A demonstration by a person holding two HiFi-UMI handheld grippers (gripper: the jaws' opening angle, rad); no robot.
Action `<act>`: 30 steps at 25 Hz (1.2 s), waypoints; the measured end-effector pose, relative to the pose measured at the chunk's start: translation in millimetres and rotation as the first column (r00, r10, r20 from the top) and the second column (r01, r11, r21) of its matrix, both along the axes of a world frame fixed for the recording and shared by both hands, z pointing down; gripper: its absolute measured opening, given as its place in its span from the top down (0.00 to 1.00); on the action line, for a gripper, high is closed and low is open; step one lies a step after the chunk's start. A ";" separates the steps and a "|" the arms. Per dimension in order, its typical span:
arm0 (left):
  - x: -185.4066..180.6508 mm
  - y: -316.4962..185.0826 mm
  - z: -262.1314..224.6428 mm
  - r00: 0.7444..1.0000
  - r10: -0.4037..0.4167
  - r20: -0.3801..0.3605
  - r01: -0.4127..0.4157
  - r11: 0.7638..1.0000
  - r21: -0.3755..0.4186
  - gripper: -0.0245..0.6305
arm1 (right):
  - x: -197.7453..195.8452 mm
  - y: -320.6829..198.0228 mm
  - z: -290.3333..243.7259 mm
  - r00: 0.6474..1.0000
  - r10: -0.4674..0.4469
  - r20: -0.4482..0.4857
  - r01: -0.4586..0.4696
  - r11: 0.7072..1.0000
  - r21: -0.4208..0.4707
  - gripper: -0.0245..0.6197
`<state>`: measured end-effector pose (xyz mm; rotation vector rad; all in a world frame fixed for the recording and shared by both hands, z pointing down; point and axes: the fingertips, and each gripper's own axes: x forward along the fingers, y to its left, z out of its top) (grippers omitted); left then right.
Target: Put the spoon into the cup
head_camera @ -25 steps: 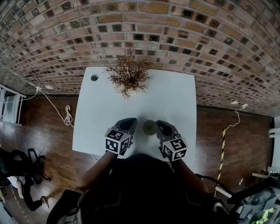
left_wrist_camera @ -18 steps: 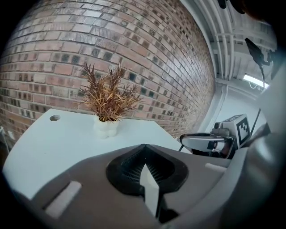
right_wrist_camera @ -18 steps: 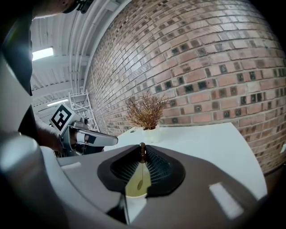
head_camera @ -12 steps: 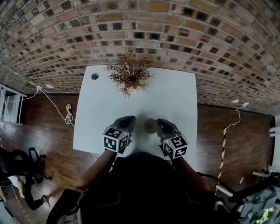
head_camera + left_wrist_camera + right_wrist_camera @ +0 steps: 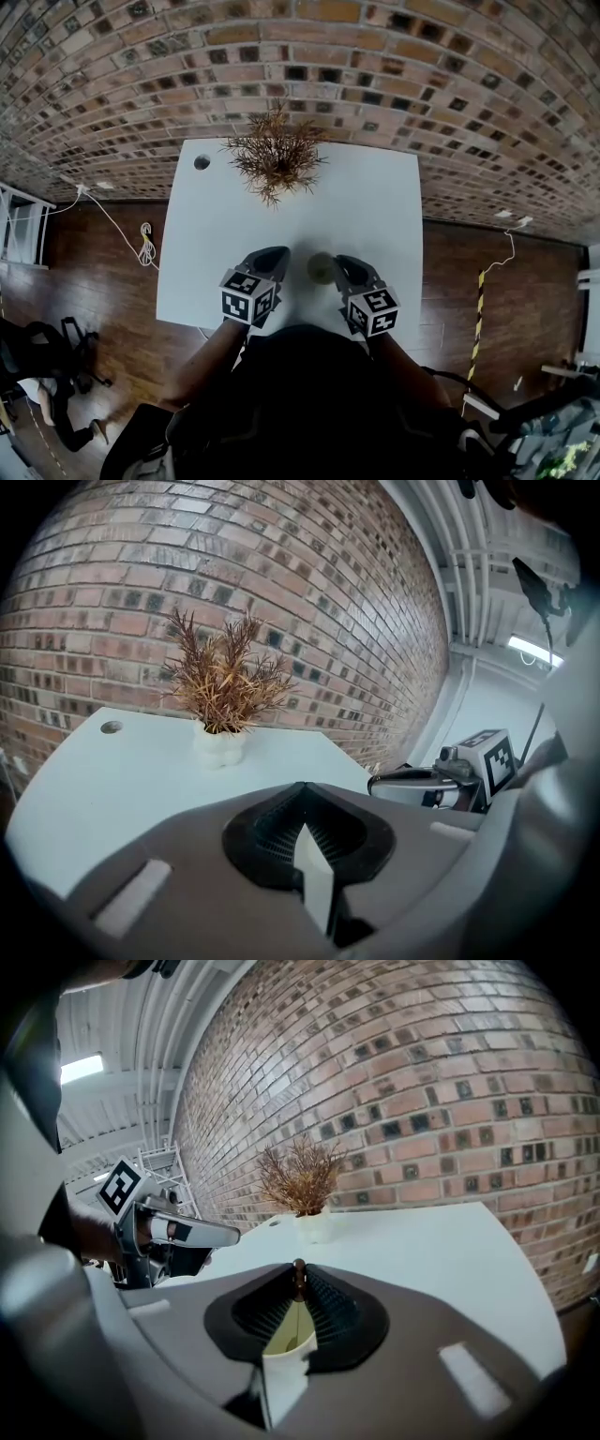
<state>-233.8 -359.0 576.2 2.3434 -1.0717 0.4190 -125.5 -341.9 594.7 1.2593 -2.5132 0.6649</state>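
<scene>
The right gripper (image 5: 299, 1267) is closed on the spoon (image 5: 299, 1283). The brown top of the handle is pinched between the ribbed pads. A thin shaft is seen running down into the yellowish mouth of the cup (image 5: 283, 1333) directly beneath the jaws. How deep the bowl sits cannot be told. The left gripper (image 5: 304, 789) is closed with its pads met at the tips. Nothing identifiable is held there, and only a pale sliver is seen in the slit below.

In the head view the cup is placed at 6 o'clock on the white table (image 5: 375, 216), near the front edge. The left gripper is at its 9 o'clock and the right at its 3 o'clock. A dried plant (image 5: 275, 159) in a white pot is set at 12 o'clock, before a brick wall (image 5: 394, 75).

Risk, as judged: the cup looks light and is not braced by the left gripper. It could be tipped or pushed towards the near edge if the spoon is dragged sideways against the rim. The same could happen if the handle is let go while leaning to one side.

No brand or readable wording is seen. Only black-and-white square markers (image 5: 248, 298) are carried on the gripper cubes.
</scene>
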 end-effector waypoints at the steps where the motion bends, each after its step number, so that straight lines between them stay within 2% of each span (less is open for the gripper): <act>1: -0.1 0.4 0.1 1.000 0.000 0.000 0.000 1.000 0.000 0.97 | 1.4 0.2 2.1 1.000 0.007 0.005 -0.007 1.000 -0.005 0.89; 11: 0.9 -0.7 0.6 1.000 0.006 -0.003 -0.006 1.000 0.002 0.97 | 1.9 -1.3 5.0 1.000 0.012 0.024 -0.011 1.000 -0.017 0.89; 19: 0.6 2.6 3.2 1.000 0.005 0.004 -0.005 1.000 -0.002 0.97 | 4.1 -0.1 12.9 1.000 0.012 -0.005 -0.012 0.999 -0.035 0.88; 24: 2.9 6.7 3.0 1.000 0.010 0.013 -0.010 1.000 0.006 0.97 | 1.6 5.8 21.6 0.996 -0.057 -0.062 0.054 0.997 -0.047 0.82; 30: 7.2 11.0 -1.3 1.000 -0.007 0.014 0.006 1.000 0.012 0.97 | 7.3 11.0 21.4 0.993 -0.086 -0.083 0.082 0.995 -0.056 0.76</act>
